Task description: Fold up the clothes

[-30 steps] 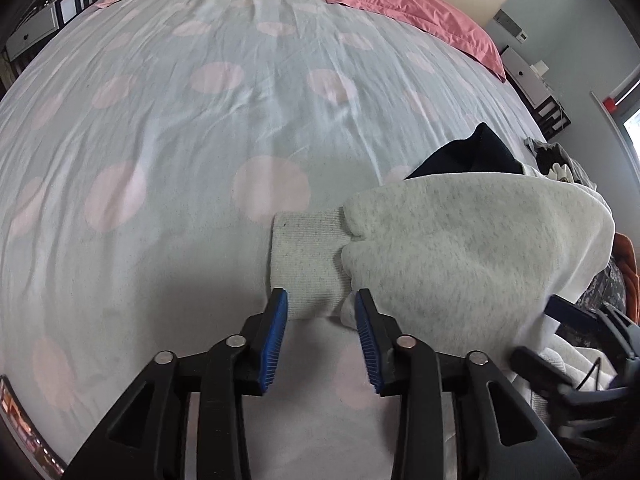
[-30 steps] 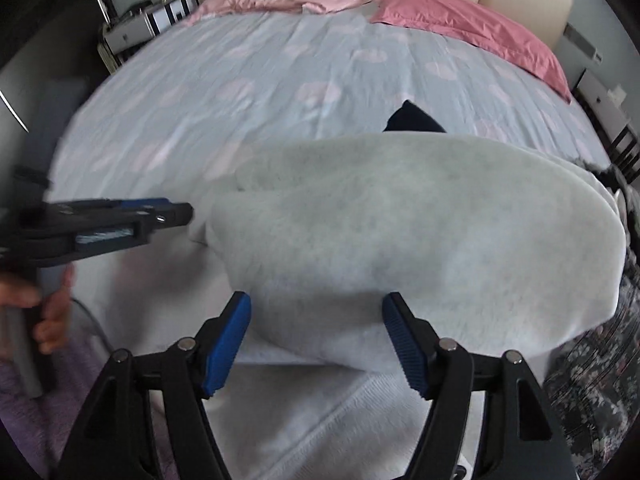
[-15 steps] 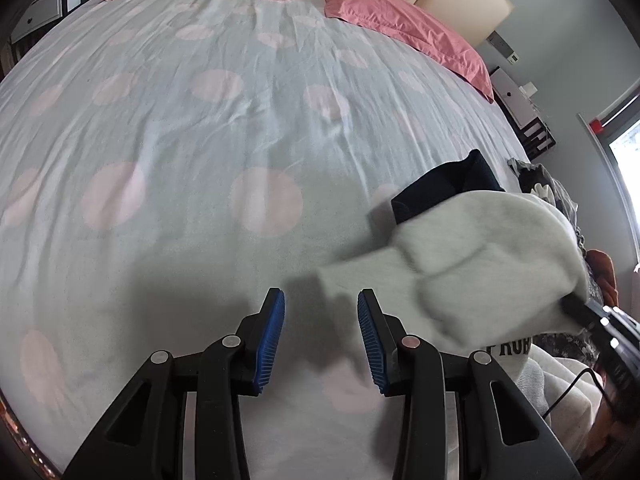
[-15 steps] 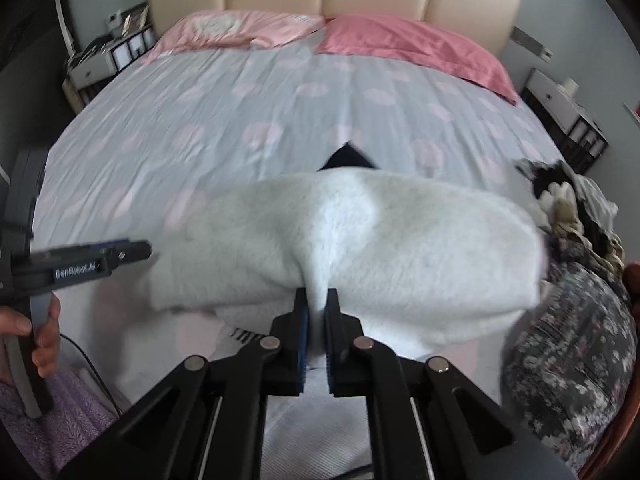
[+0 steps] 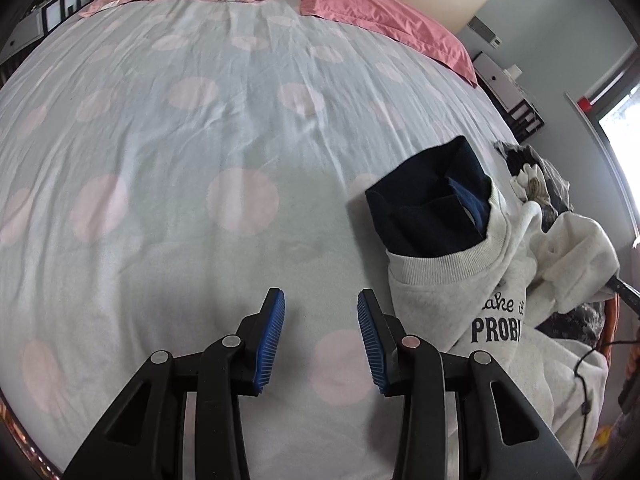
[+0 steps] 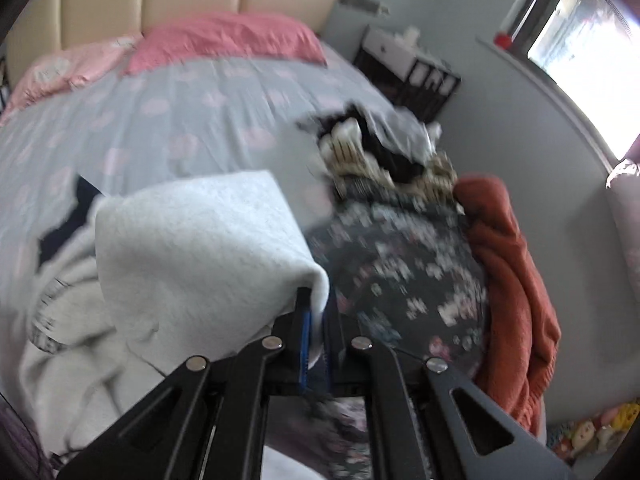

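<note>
A light grey sweatshirt [image 5: 472, 300] with dark lettering lies at the right side of the bed, its ribbed collar facing me and a navy garment [image 5: 428, 204] tucked under it. My left gripper [image 5: 320, 340] hangs open over bare bedsheet just left of the sweatshirt, holding nothing. My right gripper [image 6: 314, 320] is shut on a fold of the same grey sweatshirt [image 6: 192, 248], lifted and drawn toward the bed's right edge. That view is blurred.
The bed [image 5: 180, 140] has a pale sheet with pink dots and pink pillows [image 5: 384, 20] at the headboard. A heap of clothes sits at the right edge: a dark floral piece [image 6: 400, 264], an orange knit [image 6: 512, 280], striped items [image 6: 360, 152]. A nightstand [image 6: 408, 68] and window stand beyond.
The right gripper shut on the sweatshirt and pulled its fold off to the right, uncovering the collar and lettering. The left gripper stayed open; the cloth slid away from it.
</note>
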Tool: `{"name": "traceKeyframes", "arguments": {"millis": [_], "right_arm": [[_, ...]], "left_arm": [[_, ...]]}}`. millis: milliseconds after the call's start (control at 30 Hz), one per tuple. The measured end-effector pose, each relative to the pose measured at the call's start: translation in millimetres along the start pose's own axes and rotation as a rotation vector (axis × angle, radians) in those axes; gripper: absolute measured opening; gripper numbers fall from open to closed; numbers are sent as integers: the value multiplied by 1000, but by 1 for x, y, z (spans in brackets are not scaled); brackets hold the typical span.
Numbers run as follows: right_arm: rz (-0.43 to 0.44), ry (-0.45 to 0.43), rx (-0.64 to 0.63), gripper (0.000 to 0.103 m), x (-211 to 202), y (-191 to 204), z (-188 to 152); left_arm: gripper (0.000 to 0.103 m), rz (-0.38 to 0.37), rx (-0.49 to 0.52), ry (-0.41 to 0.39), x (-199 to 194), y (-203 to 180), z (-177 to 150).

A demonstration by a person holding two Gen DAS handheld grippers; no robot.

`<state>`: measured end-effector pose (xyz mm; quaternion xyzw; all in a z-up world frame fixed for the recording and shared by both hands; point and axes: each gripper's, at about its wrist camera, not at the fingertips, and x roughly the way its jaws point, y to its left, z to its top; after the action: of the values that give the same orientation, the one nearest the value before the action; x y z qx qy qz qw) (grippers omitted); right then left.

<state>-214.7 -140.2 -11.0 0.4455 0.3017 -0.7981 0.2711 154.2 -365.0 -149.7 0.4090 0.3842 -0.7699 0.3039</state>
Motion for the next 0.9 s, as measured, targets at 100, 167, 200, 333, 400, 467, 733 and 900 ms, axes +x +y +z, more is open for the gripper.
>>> {"name": "traceKeyframes", "arguments": {"millis": [100, 167, 200, 333, 400, 467, 733, 900], "right_arm": [[47, 67, 5, 8, 15, -12, -9], [79, 85, 3, 12, 16, -15, -14], [95, 77, 6, 18, 12, -18, -15], [144, 13, -18, 32, -23, -24, -11], [159, -33, -56, 35, -47, -20, -8], [186, -81, -117, 37, -65, -8, -2], [265, -101, -410, 38, -45, 82, 28], [235, -48, -599, 41, 2, 142, 44]], "left_arm": [[40, -9, 50, 25, 5, -14, -2], [40, -18, 81, 37, 8, -24, -3], [40, -20, 90, 43, 10, -28, -4], [40, -48, 80, 78, 24, -39, 2], [40, -72, 64, 93, 33, -44, 5], [40, -98, 52, 108, 43, -51, 8], [62, -92, 17, 131, 68, -50, 9], [63, -139, -36, 159, 87, -41, 10]]}}
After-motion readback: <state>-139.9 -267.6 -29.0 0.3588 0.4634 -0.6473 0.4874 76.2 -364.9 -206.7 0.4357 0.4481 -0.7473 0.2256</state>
